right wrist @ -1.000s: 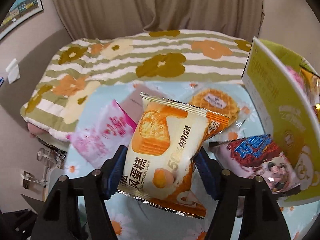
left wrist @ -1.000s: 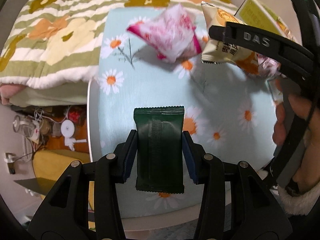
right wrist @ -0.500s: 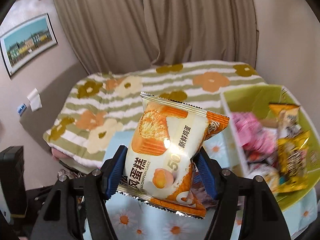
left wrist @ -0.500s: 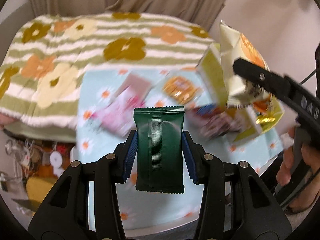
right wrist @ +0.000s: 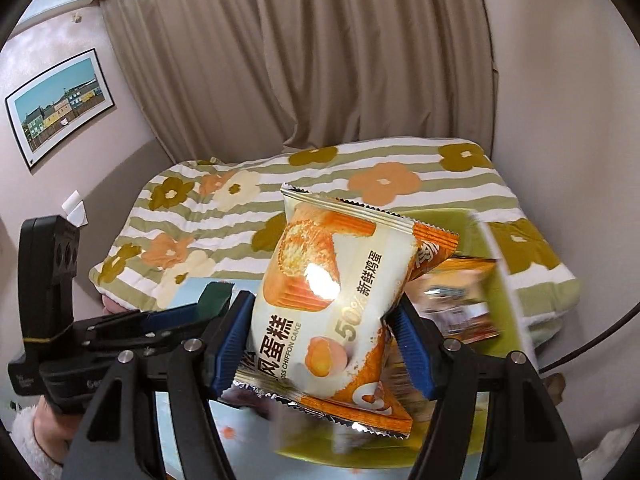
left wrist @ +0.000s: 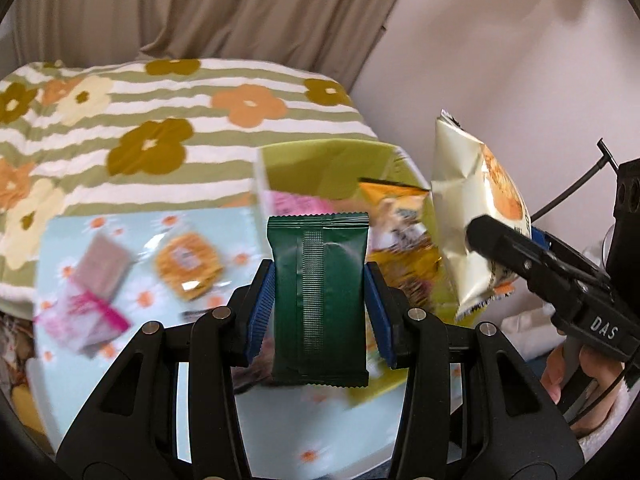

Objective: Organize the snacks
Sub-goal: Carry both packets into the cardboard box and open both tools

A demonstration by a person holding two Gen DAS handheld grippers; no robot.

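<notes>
Left wrist view: we look along the left gripper, angled down, close on its dark green packet; daisy tablecloth below, right gripper at frame right.

Right wrist view: we look along the right gripper, angled down, chiffon cake packet filling the centre; left gripper at frame left.

Shared: flowered quilt, curtain, green box.
</notes>
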